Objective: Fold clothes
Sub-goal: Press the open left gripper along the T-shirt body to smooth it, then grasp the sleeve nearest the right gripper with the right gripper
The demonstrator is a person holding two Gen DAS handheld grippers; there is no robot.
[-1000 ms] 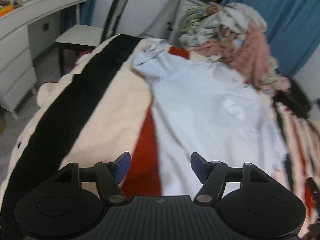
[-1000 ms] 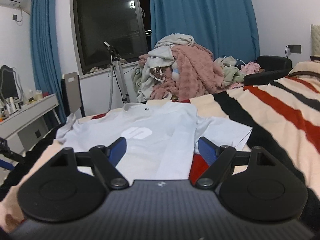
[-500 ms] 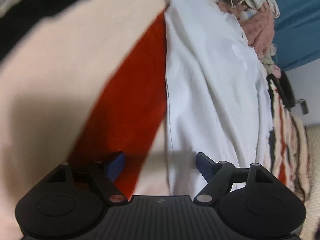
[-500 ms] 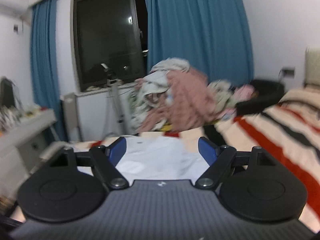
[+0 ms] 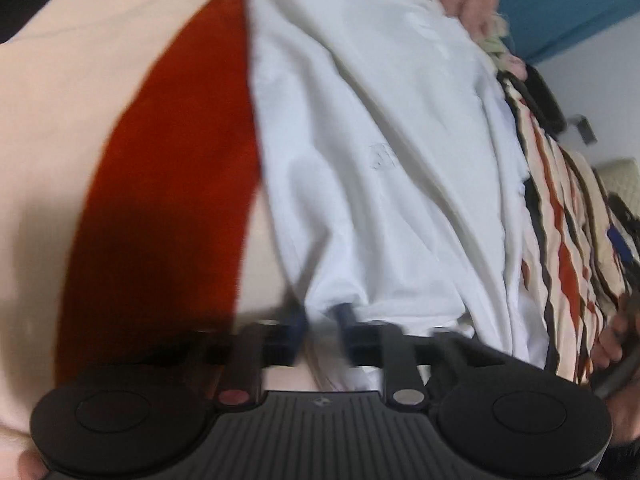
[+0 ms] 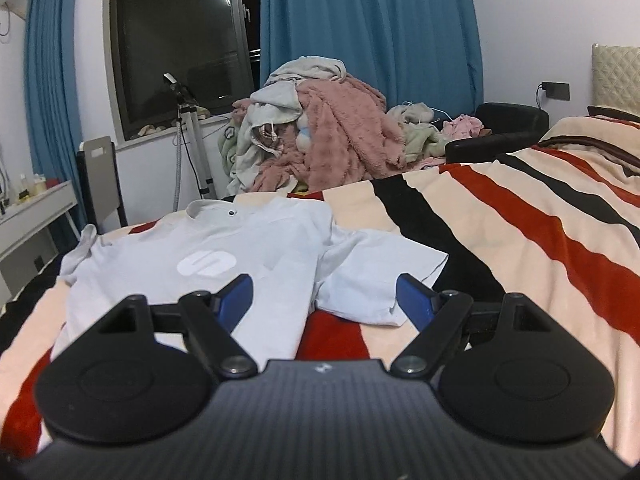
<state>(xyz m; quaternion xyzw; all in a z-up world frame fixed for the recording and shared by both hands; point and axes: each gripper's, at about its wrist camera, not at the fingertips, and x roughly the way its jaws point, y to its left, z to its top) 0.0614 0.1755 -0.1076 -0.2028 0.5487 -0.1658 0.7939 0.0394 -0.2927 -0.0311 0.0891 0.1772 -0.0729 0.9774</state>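
Pinching the white shirt [image 5: 380, 160] hem, left hand-held gripper [image 5: 322, 320]; right hand-held gripper [image 6: 324, 300] spread wide, empty.

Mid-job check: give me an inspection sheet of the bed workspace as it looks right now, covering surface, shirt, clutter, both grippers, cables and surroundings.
Surface: striped blanket, cream, red and black, covers the bed.
Job's things: white shirt lies front up, logo showing, one sleeve spread out; not yet folded.
Clutter: clothes pile heaped at the far end of the bed.
Grippers: left gripper closed on the shirt's hem, view blurred; right gripper open, above the blanket, holding nothing.
Cables: plug and cord at the wall socket.
Surroundings: blue curtains, dark window, tripod, white dresser at left.
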